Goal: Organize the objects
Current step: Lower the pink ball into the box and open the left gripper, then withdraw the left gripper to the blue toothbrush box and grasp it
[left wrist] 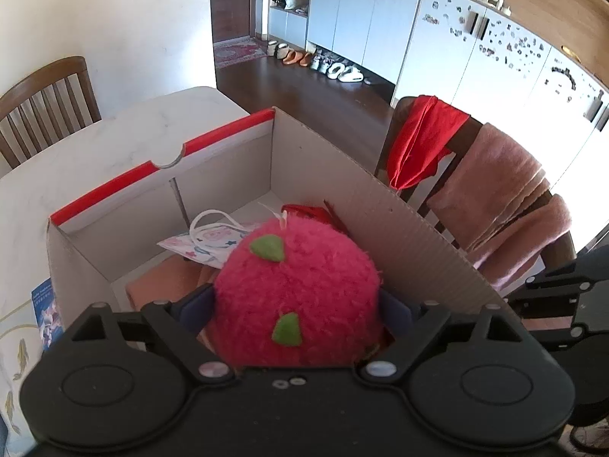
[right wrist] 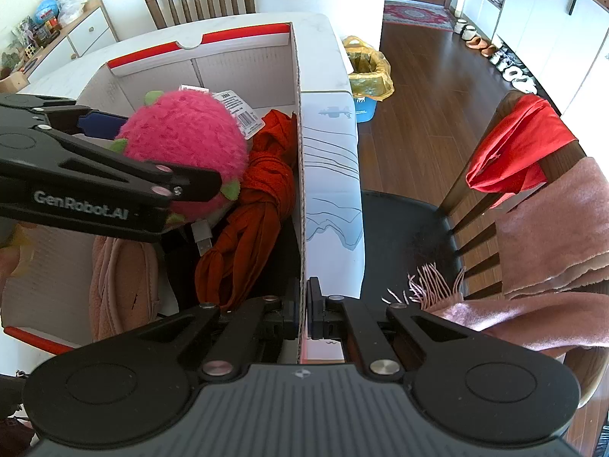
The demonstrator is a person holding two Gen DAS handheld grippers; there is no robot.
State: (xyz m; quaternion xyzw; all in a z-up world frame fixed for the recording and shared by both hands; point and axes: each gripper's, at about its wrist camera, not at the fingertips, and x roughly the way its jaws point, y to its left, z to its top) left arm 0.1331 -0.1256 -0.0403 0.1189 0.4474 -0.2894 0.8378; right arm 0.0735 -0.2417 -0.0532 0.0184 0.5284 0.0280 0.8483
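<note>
The left gripper (left wrist: 297, 304) pinches the plush (left wrist: 297, 293) just above the box (left wrist: 399, 236), the right gripper (right wrist: 302, 316) clamps its wall; scarf (right wrist: 255, 205), mask (left wrist: 205, 242) already inside.

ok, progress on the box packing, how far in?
Done: rust-orange knotted cloth, patterned face mask and pink pouch lie in the white cardboard box. In hand: left gripper holds the pink fuzzy plush fruit over the box; right gripper pinches its wall. Left: releasing the plush.
</note>
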